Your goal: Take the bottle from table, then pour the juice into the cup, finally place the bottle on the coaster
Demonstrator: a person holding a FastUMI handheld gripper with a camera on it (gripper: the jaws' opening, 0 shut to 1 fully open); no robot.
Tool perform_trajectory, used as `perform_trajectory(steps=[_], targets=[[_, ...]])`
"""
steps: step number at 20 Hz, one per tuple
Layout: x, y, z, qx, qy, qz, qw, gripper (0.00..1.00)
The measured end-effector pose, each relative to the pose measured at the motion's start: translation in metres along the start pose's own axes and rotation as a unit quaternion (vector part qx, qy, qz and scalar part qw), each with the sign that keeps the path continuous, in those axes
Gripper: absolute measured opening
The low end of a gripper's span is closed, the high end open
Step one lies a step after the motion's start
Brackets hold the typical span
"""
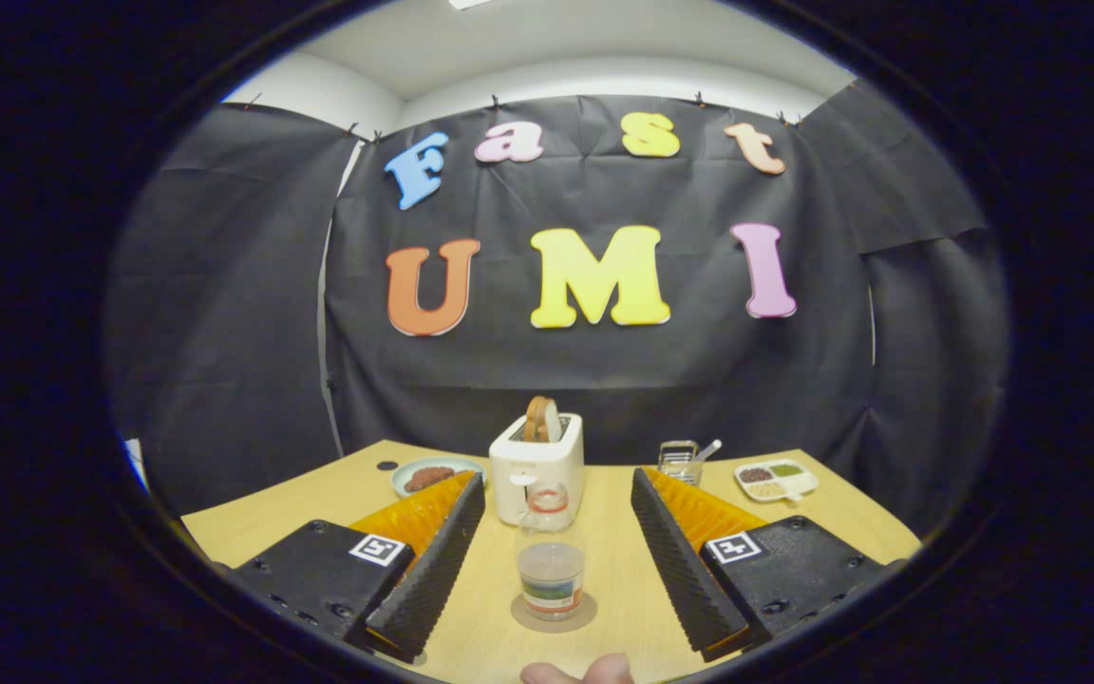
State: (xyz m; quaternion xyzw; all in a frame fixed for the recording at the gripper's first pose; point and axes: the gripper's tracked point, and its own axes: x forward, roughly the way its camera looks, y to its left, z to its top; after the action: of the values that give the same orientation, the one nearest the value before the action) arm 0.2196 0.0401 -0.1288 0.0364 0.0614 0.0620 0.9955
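A clear plastic bottle point(550, 556) stands upright on a round brown coaster point(556, 615) on the wooden table point(609, 570). It has a coloured label band and a little pale juice at the bottom. My gripper point(558, 483) is open, with one finger on each side of the bottle and a wide gap to both. The fingers point(433, 560) do not touch it. A clear glass cup point(679, 462) with a utensil leaning in it stands beyond the right finger.
A white toaster point(536, 465) with a slice of bread in it stands just behind the bottle. A green plate point(403, 472) of brown food lies beyond the left finger. A white divided dish point(777, 480) sits far right. A person's fingertip point(577, 673) pokes in nearest me.
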Motion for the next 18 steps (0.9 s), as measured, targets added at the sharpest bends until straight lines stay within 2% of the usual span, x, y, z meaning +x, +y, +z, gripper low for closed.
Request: perform_trajectory(steps=[6,10,18], targets=[[-0.081,-0.016,0.096,-0.010,-0.042,-0.052,0.998,0.99],[-0.137,-0.018,0.143,-0.018,-0.056,-0.056,0.997,0.99],[-0.224,-0.015,0.161,-0.014,-0.046,-0.061,0.997,0.99]])
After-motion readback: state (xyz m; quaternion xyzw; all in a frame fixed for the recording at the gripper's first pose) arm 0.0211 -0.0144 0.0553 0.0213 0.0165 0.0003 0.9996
